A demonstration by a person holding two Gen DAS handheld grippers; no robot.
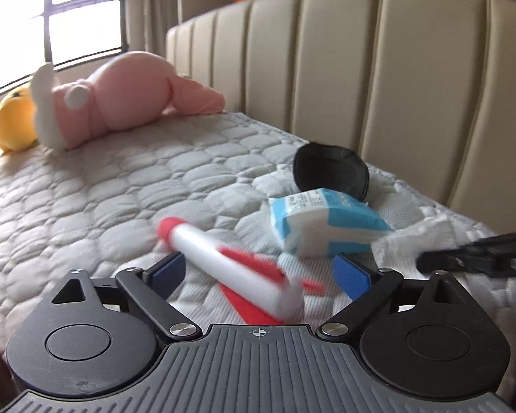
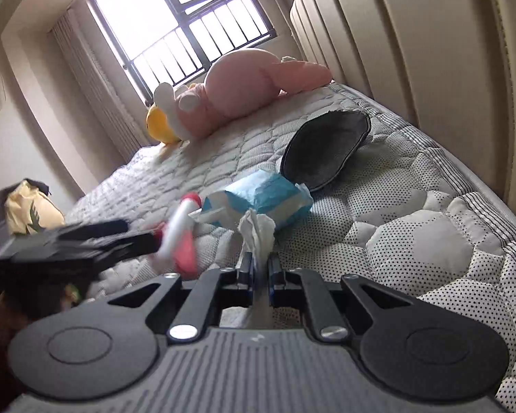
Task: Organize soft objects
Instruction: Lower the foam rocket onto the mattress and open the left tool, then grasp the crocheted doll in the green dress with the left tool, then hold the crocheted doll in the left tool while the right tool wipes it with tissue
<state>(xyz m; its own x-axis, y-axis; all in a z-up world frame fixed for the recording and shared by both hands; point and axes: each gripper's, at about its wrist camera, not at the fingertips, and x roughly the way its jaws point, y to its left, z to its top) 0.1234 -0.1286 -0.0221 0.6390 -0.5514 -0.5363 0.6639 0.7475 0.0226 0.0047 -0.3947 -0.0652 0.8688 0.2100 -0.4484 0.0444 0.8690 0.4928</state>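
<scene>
right gripper [image 2: 259, 270] pinched on white tissue [image 2: 256, 230], just near the blue tissue pack [image 2: 261, 199]. left gripper [image 1: 258, 270] wide around blurred rocket toy [image 1: 237, 265] on mattress [image 1: 103, 186].

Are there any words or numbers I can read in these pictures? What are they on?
Nothing here can be read.
Tissue pack: small dark print on a white patch of its blue and white wrapper, too blurred to read.
Yellow bag beside the bed: a dark printed mark, more a picture than letters, not readable.
Toy rocket, pink plush, yellow plush, black eye mask: no writing visible.
</scene>
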